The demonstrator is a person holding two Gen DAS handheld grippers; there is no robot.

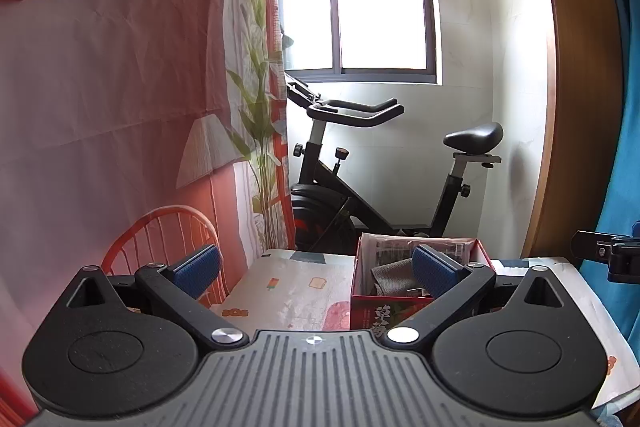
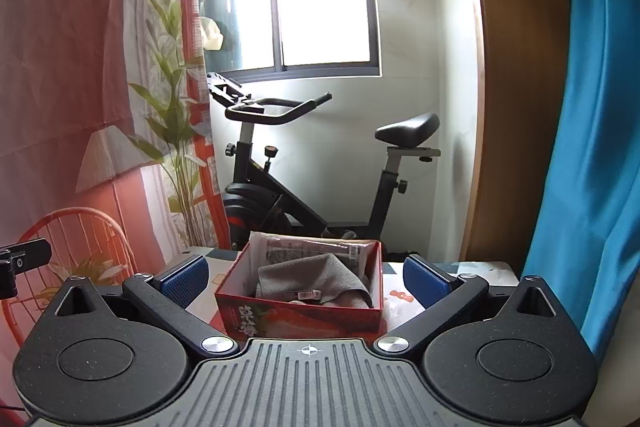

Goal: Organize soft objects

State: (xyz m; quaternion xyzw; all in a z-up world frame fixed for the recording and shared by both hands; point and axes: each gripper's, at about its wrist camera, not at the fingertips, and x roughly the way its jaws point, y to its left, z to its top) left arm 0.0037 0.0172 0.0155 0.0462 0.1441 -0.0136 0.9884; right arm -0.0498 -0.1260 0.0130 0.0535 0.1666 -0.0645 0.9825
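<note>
Two grippers here and both are empty, jaws spread wide with nothing between the blue pads. Going left to right: the left gripper (image 1: 316,269) hangs over the patterned cover of the counter (image 1: 288,287), with the red box (image 1: 370,311) just off to its right side, so its right pad sits in front of the box opening. The right gripper (image 2: 306,277) is lined up much better, the red box (image 2: 300,315) sits pretty much dead centre between its pads.

Inside the box is a grey cloth (image 2: 316,277), bunched up and draped over something I can't make out, with printed paper (image 2: 304,247) lining the back wall. There's a small tag or label on the near fold of the cloth.

Handling-wise I'd guess it's light and floppy, with no stiffness at all, so it'll sag and trail when lifted. Doesn't look slippery, the weave looks a bit textured, and nothing fragile about it. I'd pinch a raised fold near the top of the bunch rather than a flat edge, since a single thin layer could slide out of the pads. The cardboard box probably shifts easily if it gets bumped.
</note>
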